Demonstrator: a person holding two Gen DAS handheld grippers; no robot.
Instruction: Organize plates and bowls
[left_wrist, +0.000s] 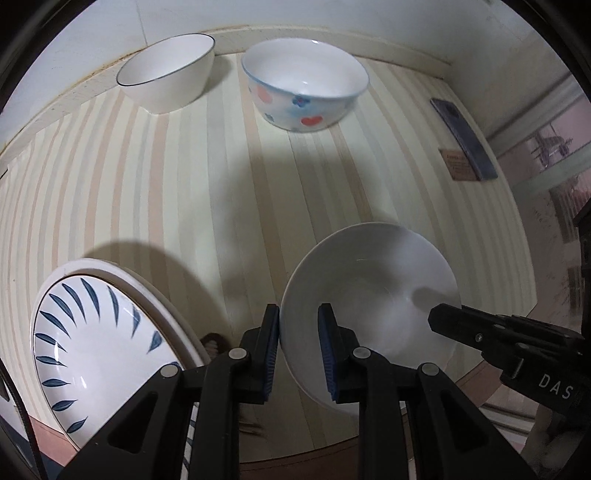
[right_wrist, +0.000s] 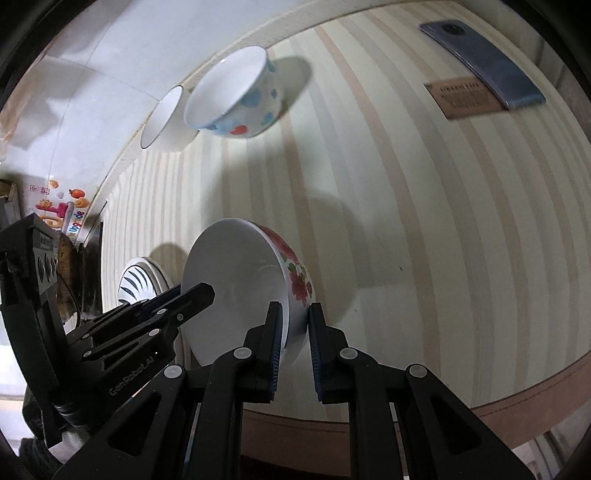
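Between both grippers' fingers (left_wrist: 271, 347), floral bowl (right_wrist: 258, 288) rim

Two bowls (left_wrist: 168, 72) (left_wrist: 304, 83) sit upper centre of the table (left_wrist: 147, 184), plate (left_wrist: 107, 343) lower left, bowl (left_wrist: 369, 291) lower right, phone (left_wrist: 463, 138) far right.

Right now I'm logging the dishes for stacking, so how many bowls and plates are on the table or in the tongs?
Bowls: 3 — floral bowl in both tongs, heart bowl, blue-rimmed bowl.
Plates: 2 — leaf plate lying on a plain plate.
Total: 5
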